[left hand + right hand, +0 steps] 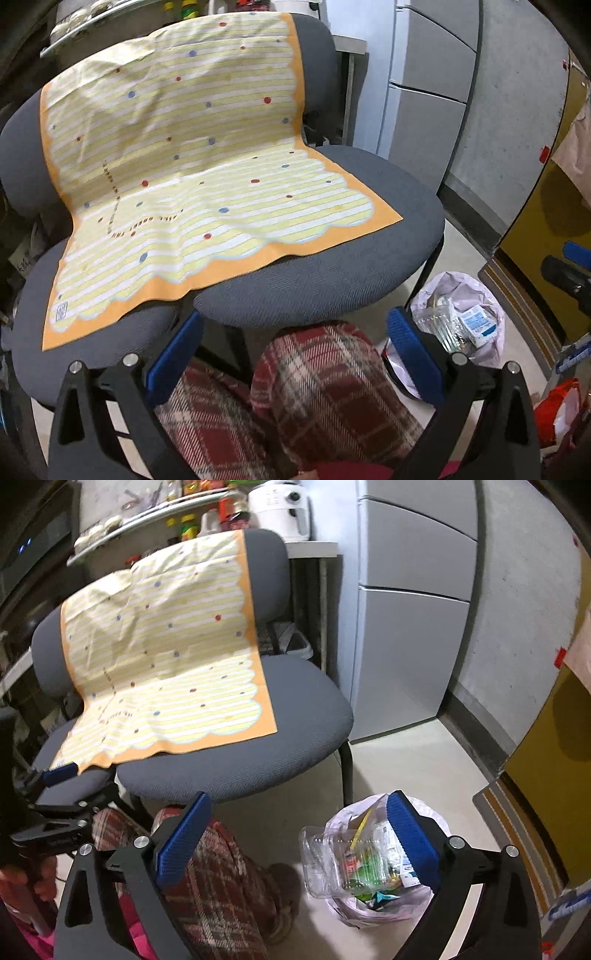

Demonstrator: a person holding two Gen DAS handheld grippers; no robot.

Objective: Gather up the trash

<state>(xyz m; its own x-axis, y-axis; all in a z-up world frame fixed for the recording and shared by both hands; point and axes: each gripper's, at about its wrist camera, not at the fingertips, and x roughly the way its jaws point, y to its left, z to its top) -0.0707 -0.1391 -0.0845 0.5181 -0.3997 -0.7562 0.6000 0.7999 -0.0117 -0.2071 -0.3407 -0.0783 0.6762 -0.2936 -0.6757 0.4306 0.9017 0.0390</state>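
A pale trash bag stands on the floor, full of wrappers, a clear plastic clamshell and a small carton. It also shows in the left wrist view at lower right. My right gripper is open and empty, hovering above the bag's left side. My left gripper is open and empty, in front of the chair seats and above a plaid-clad knee. It also shows at the left edge of the right wrist view.
Two grey chairs stand side by side with a yellow striped cloth draped over them. The person's plaid legs are below. A grey cabinet stands right of the chairs. A yellow door and a red bag lie at the right.
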